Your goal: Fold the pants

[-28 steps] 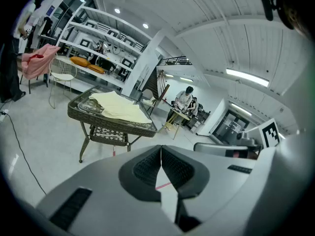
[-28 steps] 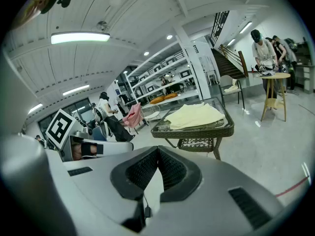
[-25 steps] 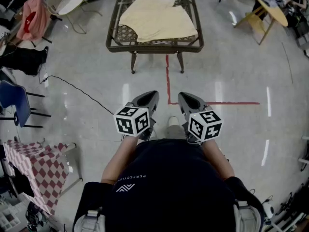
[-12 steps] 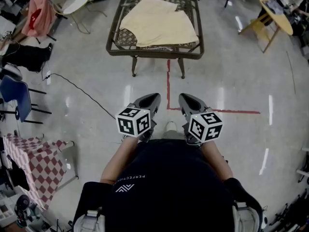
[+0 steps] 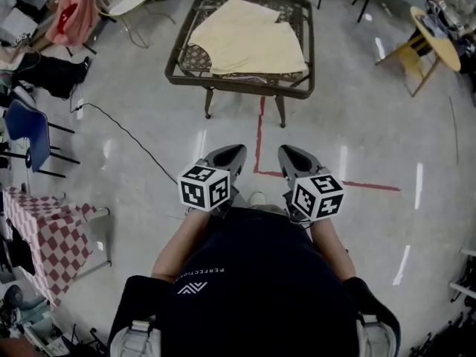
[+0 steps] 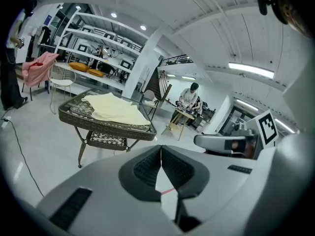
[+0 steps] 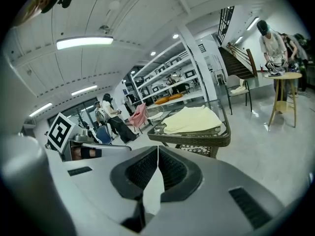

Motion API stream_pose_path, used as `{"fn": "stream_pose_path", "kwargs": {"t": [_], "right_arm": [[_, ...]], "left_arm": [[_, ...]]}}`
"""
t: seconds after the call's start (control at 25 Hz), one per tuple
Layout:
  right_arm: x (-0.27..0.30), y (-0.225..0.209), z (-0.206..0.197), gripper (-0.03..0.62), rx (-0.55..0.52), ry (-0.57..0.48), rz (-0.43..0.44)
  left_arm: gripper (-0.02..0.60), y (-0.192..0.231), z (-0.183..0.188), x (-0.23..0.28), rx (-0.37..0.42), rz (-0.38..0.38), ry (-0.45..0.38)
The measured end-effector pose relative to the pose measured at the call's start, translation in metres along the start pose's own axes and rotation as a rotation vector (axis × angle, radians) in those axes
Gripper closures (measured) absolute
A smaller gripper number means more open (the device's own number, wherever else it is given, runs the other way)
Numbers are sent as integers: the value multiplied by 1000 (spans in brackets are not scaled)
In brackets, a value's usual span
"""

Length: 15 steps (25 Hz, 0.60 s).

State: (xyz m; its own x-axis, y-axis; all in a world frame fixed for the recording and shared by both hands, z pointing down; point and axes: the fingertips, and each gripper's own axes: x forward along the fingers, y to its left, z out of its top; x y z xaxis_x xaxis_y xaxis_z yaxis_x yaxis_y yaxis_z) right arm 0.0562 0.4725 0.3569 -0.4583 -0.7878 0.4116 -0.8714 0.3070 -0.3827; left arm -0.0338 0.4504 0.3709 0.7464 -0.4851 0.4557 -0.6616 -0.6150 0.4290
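Pale yellow pants point(image 5: 245, 37) lie spread on a dark wicker table point(image 5: 297, 84) ahead of me; they also show in the left gripper view as pants point(image 6: 115, 109) and in the right gripper view as pants point(image 7: 192, 118). My left gripper point(image 5: 233, 152) and right gripper point(image 5: 286, 153) are held side by side close to my body, well short of the table, above the floor. Both are shut with nothing between the jaws: the left gripper point(image 6: 161, 149) and the right gripper point(image 7: 157, 149) show their pads touching.
A red tape line point(image 5: 260, 136) runs on the floor from the table toward me. A blue chair point(image 5: 26, 129), a checkered cloth point(image 5: 46, 236) and a black cable point(image 5: 126, 136) are at the left. A yellow round table point(image 5: 431, 39) stands at the right, with people around the room's edges.
The wicker table with the pants has come slightly nearer in the head view, and the surroundings have shifted. Both grippers stay shut and side by side.
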Motion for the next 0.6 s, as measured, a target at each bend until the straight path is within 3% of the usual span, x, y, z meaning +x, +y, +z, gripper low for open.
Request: {"fn": "stream_pose_path", "kwargs": {"t": [0.32,0.6], "right_arm": [[-2,-28,-3,559,34,2,-25],[7,-50,0,559,93,7,-53]], "left_arm": [[572,13,-12,8,-34,42,41],[572,23,-5,32,-24,24,78]]}}
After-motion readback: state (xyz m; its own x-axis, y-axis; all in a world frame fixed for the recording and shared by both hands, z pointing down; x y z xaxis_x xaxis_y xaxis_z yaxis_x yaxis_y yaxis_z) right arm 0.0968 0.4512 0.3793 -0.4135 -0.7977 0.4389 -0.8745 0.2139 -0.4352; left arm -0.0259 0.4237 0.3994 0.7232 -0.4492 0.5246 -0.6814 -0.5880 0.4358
